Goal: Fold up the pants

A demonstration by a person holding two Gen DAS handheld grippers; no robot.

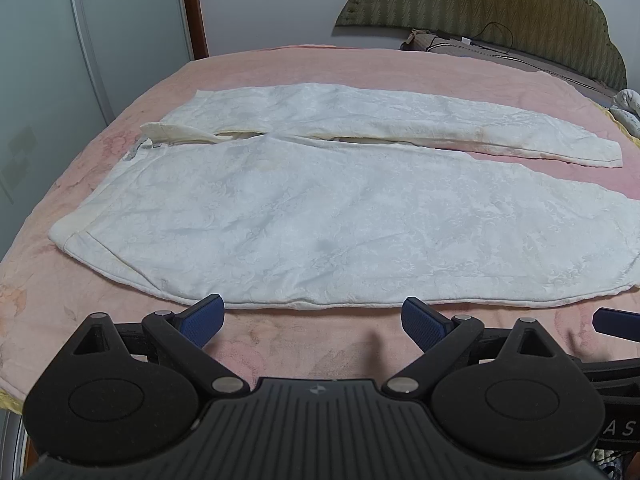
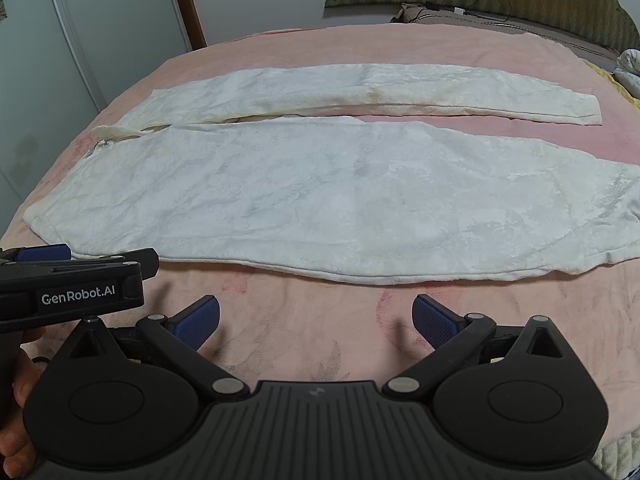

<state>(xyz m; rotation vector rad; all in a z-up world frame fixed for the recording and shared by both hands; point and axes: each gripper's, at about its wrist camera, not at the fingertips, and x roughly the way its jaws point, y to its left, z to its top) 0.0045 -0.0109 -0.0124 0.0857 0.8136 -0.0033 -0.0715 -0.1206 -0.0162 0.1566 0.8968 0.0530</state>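
Note:
White patterned pants lie spread flat on a pink blanket, waistband to the left, both legs running right. The far leg lies apart from the near one, with a strip of blanket between them. My left gripper hovers open just short of the pants' near hem, nothing between its blue pads. In the right wrist view the same pants lie ahead of my right gripper, which is open and empty over the blanket. The left gripper shows there from the side, near the waistband corner.
The bed's green padded headboard stands at the back right, with a cable and a small item in front of it. A pale wardrobe stands to the left. Crumpled cloth lies at the right edge. A hand holds the left gripper.

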